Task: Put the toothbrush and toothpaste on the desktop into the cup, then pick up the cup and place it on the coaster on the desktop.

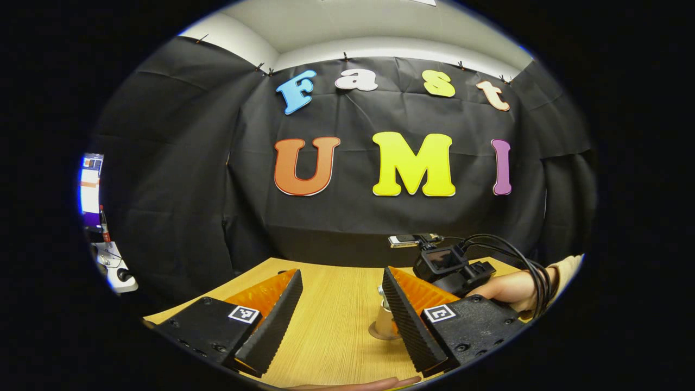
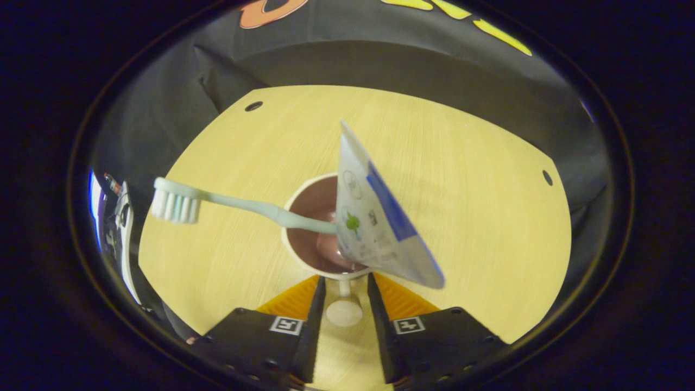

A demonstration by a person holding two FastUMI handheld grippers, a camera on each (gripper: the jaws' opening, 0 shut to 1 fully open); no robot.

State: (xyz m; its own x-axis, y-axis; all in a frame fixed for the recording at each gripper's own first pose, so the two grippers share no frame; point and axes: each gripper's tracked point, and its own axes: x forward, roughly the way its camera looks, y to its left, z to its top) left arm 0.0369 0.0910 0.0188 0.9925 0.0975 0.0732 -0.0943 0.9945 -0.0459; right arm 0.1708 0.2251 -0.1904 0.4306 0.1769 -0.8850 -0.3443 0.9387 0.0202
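Note:
A beige cup [image 2: 304, 239] with a dark inside stands on the wooden desktop [image 2: 461, 217] right below my right gripper. A pale green toothbrush [image 2: 239, 203] leans out of it to the left, bristles down. The white and blue toothpaste tube [image 2: 374, 217] stands in it, tilted right. My right gripper [image 2: 345, 279] is shut on the cup's handle [image 2: 345, 312]. My left gripper [image 1: 342, 277] is open and holds nothing. Behind its right finger I see the cup's lower part [image 1: 384, 323], and past that the right gripper [image 1: 450, 269] in a person's hand [image 1: 510, 288].
Black cloth walls close the desktop in at the back and sides. Two small holes [image 2: 253, 106] [image 2: 547, 177] mark the tabletop's far corners. A screen [image 1: 91, 184] and desk clutter [image 1: 117, 269] sit outside the booth on the left.

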